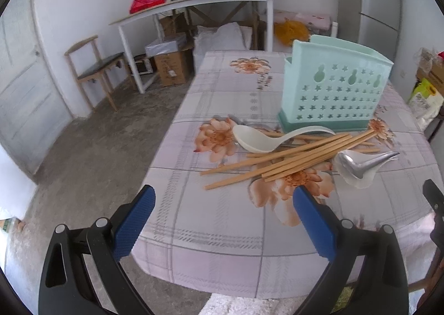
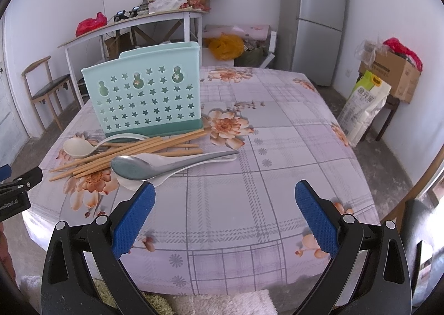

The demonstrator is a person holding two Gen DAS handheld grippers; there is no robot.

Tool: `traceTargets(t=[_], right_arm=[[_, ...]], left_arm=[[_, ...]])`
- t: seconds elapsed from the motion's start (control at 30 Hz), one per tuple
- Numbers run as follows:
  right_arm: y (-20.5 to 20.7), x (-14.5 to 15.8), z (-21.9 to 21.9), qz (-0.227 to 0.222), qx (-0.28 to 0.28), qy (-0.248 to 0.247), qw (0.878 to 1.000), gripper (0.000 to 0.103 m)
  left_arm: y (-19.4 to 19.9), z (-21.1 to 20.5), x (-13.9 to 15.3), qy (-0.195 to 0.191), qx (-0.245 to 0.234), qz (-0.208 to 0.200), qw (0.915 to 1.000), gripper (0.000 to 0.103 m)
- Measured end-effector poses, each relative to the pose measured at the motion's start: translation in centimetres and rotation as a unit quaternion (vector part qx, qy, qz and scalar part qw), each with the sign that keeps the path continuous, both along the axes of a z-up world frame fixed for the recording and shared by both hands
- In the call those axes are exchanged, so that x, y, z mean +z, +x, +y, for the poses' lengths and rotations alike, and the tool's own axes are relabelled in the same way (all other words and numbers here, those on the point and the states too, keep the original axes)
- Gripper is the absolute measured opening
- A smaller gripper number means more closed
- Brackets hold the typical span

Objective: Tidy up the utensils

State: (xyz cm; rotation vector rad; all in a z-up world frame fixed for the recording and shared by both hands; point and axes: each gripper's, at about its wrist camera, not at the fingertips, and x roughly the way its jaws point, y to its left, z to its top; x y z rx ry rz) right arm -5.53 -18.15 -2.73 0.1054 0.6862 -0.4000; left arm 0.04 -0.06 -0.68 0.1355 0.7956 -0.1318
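Observation:
A mint-green utensil holder [image 1: 333,90] [image 2: 147,92] with star-shaped holes stands upright on the floral tablecloth. In front of it lies a loose pile of wooden chopsticks [image 1: 280,160] [image 2: 125,152]. A cream spoon [image 1: 260,140] [image 2: 83,147] rests at the pile's left end. A metal spoon [image 1: 363,163] [image 2: 155,166] lies on top of a white spoon [image 1: 358,180] [image 2: 158,179]. My left gripper [image 1: 223,198] hovers open, short of the chopsticks. My right gripper [image 2: 224,198] is open over bare cloth, its left finger near the metal spoon's bowl. Neither holds anything.
The table [image 2: 277,176] has bare cloth right of the utensils. Its left edge [image 1: 169,131] drops to a concrete floor. A wooden chair [image 1: 94,70], a white side table [image 1: 194,4] with clutter, boxes, a fridge [image 2: 316,17] and a sack [image 2: 363,109] line the walls.

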Motion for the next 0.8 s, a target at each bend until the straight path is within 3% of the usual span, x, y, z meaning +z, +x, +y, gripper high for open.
traceTargets(t=[0.13, 0.37, 0.6, 0.8], right_arm=[[0.3, -0.2, -0.6, 0.004, -0.008, -0.003, 1.0, 0.096], [1.2, -1.1, -0.8, 0.019, -0.01, 0.002, 1.0, 0.096], [1.9, -2.2, -0.8, 0.032, 0.005, 0.015, 0.999, 0.096], [2.5, -3.5, -1.3, 0.054, 0.021, 0.034, 0.998, 0.096]], left_arm=[[0.9, 0.1, -0.5, -0.045, -0.038, 0.025, 0.9979, 0.097], [1.5, -0.1, -0.6, -0.127, -0.102, 0.023, 0.9863, 0.097], [2.7, -3.3, -2.1, -0.1, -0.134, 0.064, 0.9839, 0.097], [2.5, -5.9, -4.6, -0.049, -0.153, 0.109, 0.9808, 0.097]])
